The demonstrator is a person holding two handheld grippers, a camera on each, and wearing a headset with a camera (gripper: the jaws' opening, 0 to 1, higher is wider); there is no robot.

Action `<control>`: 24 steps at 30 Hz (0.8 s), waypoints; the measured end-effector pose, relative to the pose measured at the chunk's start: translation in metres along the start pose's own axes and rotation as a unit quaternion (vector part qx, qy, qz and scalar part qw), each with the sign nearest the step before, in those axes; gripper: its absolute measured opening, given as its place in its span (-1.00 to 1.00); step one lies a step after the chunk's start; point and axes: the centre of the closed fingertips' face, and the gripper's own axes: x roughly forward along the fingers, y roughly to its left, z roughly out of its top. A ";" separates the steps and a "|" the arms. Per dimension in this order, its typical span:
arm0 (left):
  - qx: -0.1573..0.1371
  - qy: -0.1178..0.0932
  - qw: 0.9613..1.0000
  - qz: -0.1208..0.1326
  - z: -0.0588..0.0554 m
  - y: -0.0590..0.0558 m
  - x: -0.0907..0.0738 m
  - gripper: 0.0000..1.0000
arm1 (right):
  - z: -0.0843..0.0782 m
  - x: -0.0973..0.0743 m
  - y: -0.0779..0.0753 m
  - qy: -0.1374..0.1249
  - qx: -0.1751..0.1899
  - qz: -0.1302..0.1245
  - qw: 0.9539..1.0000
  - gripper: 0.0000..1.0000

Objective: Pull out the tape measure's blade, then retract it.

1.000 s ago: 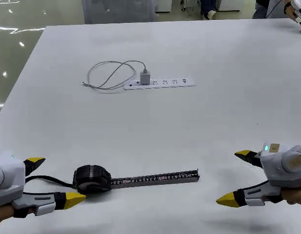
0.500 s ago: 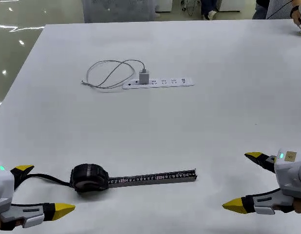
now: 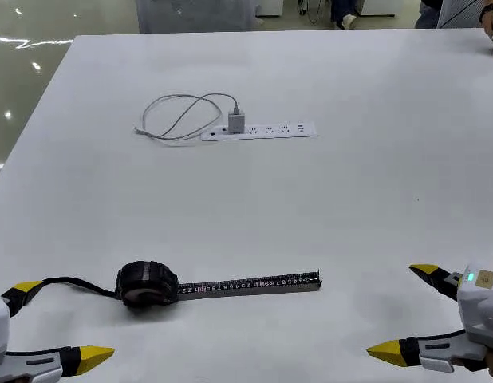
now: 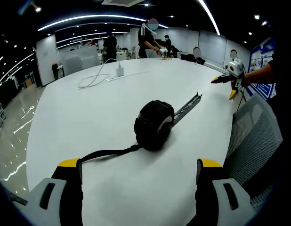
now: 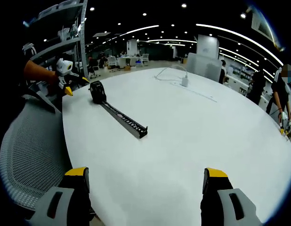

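While both grippers are hovering low over the near side of the white tabletop (image 3: pixel 326 199), neither is grasping anything. The left gripper (image 3: pixel 61 321) is holding its yellow-tipped jaws spread wide, released, and the right gripper (image 3: pixel 406 309) is doing the same on the opposite side. A black wrist strap (image 3: pixel 71 282) is trailing from the tape measure toward the left gripper's farther jaw, and it seems to be ending just beside that tip, though contact is hard to judge. The tape measure (image 3: pixel 147 283), a round black case, is sitting on the tabletop between the two grippers, nearer the left one and apart from its jaws. Its blade (image 3: pixel 250 284) is lying pulled out flat on the surface, pointing toward the right gripper and stopping well short of it. Farther back, a white power strip (image 3: pixel 266 131) is resting on the tabletop with a charger (image 3: pixel 236 123) plugged into it, and a pale cable (image 3: pixel 179 120) is looping beside it.
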 end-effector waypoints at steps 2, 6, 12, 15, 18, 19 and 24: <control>0.001 0.003 1.000 0.001 -0.004 0.000 0.001 0.98 | -0.002 -0.003 -0.002 -0.005 0.008 -0.006 1.000 0.98; 0.012 -0.002 1.000 0.001 -0.006 -0.004 0.000 0.98 | -0.005 -0.007 0.004 -0.019 0.006 0.004 1.000 0.98; 0.004 -0.004 1.000 0.000 -0.008 -0.007 -0.001 0.98 | -0.016 -0.010 0.008 -0.004 0.009 0.004 1.000 0.98; 0.009 -0.003 1.000 -0.001 -0.008 -0.008 -0.001 0.98 | -0.018 -0.012 0.007 -0.002 0.009 0.001 1.000 0.98; 0.010 -0.003 1.000 -0.003 -0.006 -0.009 -0.001 0.98 | -0.020 -0.013 0.005 -0.002 0.011 -0.002 1.000 0.98; 0.010 -0.003 1.000 -0.005 -0.005 -0.010 -0.001 0.98 | -0.020 -0.014 0.004 -0.002 0.012 -0.003 1.000 0.98; 0.008 0.000 1.000 -0.004 -0.003 -0.009 -0.001 0.98 | -0.022 -0.016 0.004 0.000 0.014 -0.004 1.000 0.98</control>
